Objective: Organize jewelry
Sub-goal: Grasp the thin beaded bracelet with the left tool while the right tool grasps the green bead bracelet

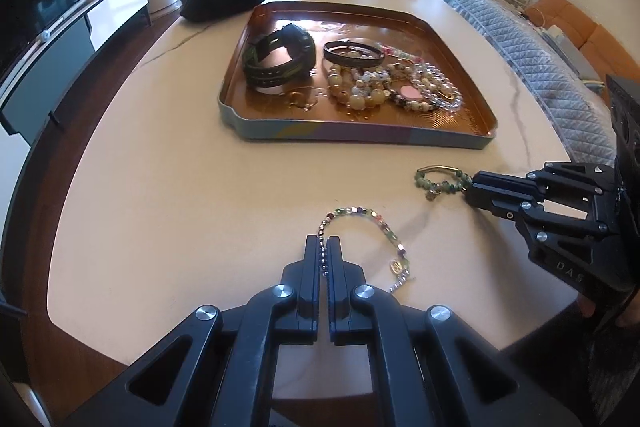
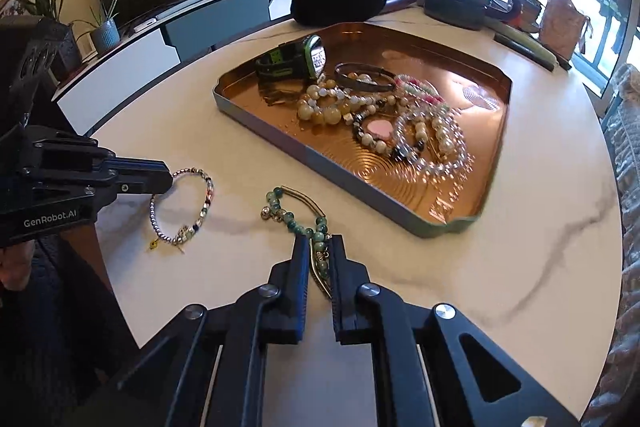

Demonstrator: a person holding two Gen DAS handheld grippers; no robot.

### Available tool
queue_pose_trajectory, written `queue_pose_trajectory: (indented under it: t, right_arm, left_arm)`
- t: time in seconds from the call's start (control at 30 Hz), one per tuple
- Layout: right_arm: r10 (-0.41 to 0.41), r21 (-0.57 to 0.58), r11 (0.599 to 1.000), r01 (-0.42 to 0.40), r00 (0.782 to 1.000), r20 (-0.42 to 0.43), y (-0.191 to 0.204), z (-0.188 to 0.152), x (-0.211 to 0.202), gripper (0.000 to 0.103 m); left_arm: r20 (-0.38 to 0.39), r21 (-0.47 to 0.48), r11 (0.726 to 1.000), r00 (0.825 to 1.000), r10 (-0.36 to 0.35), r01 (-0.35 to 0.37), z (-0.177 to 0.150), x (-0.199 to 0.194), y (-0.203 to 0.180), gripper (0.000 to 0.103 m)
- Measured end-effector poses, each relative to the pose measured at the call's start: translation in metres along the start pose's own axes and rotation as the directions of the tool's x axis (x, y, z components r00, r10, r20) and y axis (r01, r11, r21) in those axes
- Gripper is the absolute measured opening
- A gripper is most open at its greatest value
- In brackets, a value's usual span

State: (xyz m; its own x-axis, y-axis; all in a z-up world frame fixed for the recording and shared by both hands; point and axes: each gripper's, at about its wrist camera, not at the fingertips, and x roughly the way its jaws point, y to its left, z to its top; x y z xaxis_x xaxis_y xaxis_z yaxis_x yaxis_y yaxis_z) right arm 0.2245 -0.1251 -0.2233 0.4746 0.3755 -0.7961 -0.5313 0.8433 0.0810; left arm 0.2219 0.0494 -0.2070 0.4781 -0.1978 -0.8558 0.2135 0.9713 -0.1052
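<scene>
Clamping one multicoloured bead bracelet in the left gripper, and pinching one green bead bracelet in the right gripper, both lying on the pale table near its front edge. Leaving bare tabletop between these two and the one copper tray, already holding one green watch and a heap of bracelets too tangled for counting.
</scene>
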Motion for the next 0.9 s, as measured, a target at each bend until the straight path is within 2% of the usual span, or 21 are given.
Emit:
queue_pose_trajectory:
  t: [0.07,0.63,0.9]
  right_arm:
    - [0.009,0.013,1.000,-0.009,1.000,-0.002,-0.002,-0.004,-0.008,0.006]
    - [0.015,0.029,0.999,-0.018,0.994,0.104,-0.010,0.002,-0.043,0.006]
    - [0.022,0.031,0.999,-0.028,0.982,0.185,-0.008,0.011,-0.066,0.006]
  left_arm:
    - [0.005,0.004,1.000,1.000,-0.018,0.018,-0.002,-0.004,-0.003,0.003]
    - [0.060,0.029,0.996,0.994,-0.088,0.086,0.005,-0.019,-0.016,0.003]
    - [0.129,0.109,0.990,0.986,-0.104,0.090,0.008,-0.039,-0.034,0.003]
